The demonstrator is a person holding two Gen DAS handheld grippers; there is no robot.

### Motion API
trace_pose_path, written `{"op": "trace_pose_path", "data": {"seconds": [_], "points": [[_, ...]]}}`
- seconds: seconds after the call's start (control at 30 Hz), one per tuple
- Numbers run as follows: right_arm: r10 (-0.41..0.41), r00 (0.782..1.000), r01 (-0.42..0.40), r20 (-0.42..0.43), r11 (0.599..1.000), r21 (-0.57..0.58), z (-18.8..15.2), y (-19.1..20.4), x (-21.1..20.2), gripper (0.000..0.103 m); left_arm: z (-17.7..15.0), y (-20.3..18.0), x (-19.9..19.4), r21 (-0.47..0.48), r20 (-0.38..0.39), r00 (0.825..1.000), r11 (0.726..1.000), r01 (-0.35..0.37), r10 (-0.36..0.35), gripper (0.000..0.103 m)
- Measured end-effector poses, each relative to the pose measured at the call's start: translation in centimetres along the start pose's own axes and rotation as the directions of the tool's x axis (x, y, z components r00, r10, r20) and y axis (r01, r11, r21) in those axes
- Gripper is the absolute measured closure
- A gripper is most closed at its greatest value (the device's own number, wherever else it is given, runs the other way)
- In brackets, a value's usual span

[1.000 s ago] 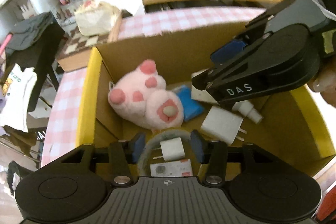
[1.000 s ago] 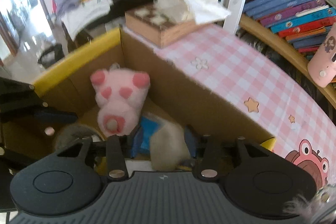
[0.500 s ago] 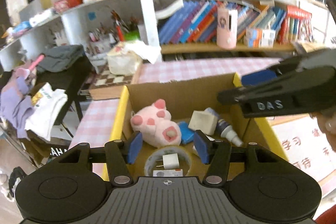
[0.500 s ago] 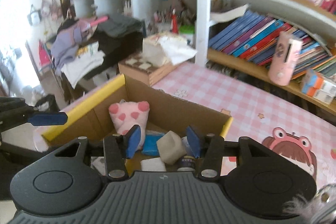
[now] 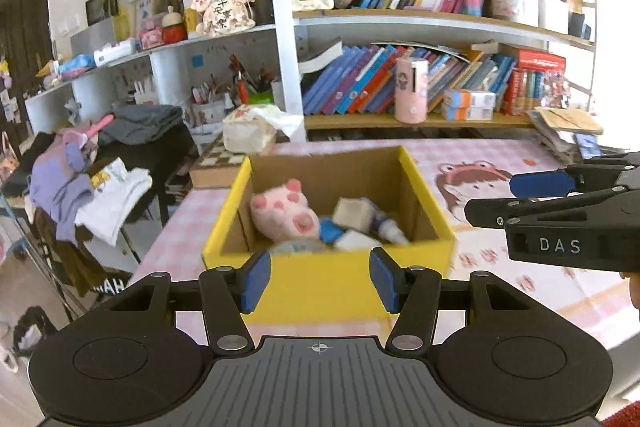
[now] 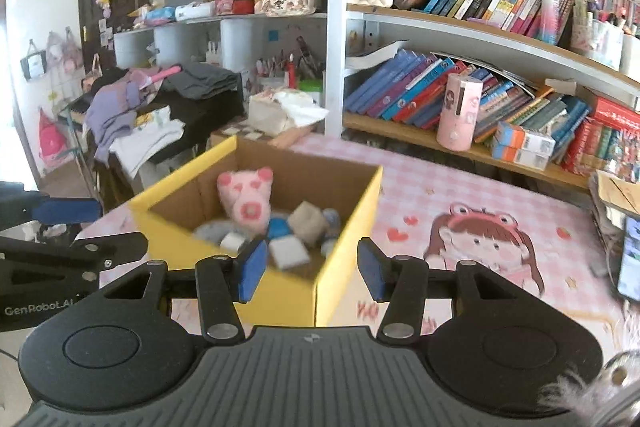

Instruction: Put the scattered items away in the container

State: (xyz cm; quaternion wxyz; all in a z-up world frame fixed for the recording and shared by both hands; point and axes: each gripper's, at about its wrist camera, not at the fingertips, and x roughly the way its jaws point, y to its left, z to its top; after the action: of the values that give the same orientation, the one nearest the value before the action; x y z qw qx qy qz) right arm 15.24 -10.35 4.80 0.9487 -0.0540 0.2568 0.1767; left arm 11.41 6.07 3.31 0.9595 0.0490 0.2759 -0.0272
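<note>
The left tool (image 5: pixel 319 281) hangs released and empty at the counter's (image 5: pixel 500 291) near edge, its blue pads apart before the yellow box (image 5: pixel 320 291); the box sits open on the pink checked counter toward its left edge, holding a pink plush pig (image 5: pixel 282 215), a blue item (image 5: pixel 330 230), a grey block (image 5: pixel 352 214), a small bottle (image 5: pixel 388 227) and white chargers (image 5: pixel 354 239); the right tool (image 6: pixel 311 269) is empty, its jaws opening with nothing between them, near the box's right corner; behind the counter's far edge stands a bookshelf (image 6: pixel 480 99).
</note>
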Motion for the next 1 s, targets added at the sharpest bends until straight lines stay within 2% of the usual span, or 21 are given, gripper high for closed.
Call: {"op": "trace_pose_path", "data": {"seconds": [0.23,0.33,0.4,0.5,0.6,0.67,0.77,1.0], "points": [[-0.078,0.997,0.079,-0.028,0.996,0.04,-4.3,0.9,-4.5,0.052,-3.3,-1.0,-3.3,-0.012,0.002,1.0,1.0,0.007,-0.007,0.042],[-0.124,0.991,0.126,-0.043,0.99,0.064,-5.9,0.9,-5.9,0.048,-4.5,-1.4,-4.2,-0.018,-0.006,1.0,1.0,0.014,-0.014,0.04],[-0.158,0.986,0.163,-0.059,0.983,0.086,-6.9,0.8,-6.7,0.041,-5.4,-1.6,-4.6,-0.021,-0.018,1.0,1.0,0.014,-0.014,0.033],[-0.2,0.976,0.208,-0.09,0.974,0.094,-8.1,0.5,-7.4,0.035,-6.3,-1.9,-4.7,-0.024,-0.041,0.999,1.0,0.003,-0.004,0.031],[-0.241,0.964,0.253,-0.112,0.962,0.102,-9.0,0.0,-8.0,0.031,-6.5,-2.2,-4.5,-0.046,-0.056,0.998,0.999,0.007,-0.009,0.025],[-0.268,0.957,0.281,-0.116,0.953,0.116,-9.4,-0.4,-8.5,0.024,-6.5,-2.8,-4.5,-0.032,-0.049,0.999,0.999,0.0,-0.002,0.018],[-0.296,0.946,0.314,-0.131,0.939,0.143,-10.2,-1.2,-9.1,0.021,-6.4,-3.7,-4.5,-0.005,-0.035,0.999,1.0,-0.004,0.004,0.01],[-0.334,0.923,0.371,-0.193,0.904,0.212,-11.8,-3.0,-9.6,0.019,-6.9,-4.8,-3.9,0.011,-0.069,0.998,1.0,0.009,-0.008,0.006]]}}
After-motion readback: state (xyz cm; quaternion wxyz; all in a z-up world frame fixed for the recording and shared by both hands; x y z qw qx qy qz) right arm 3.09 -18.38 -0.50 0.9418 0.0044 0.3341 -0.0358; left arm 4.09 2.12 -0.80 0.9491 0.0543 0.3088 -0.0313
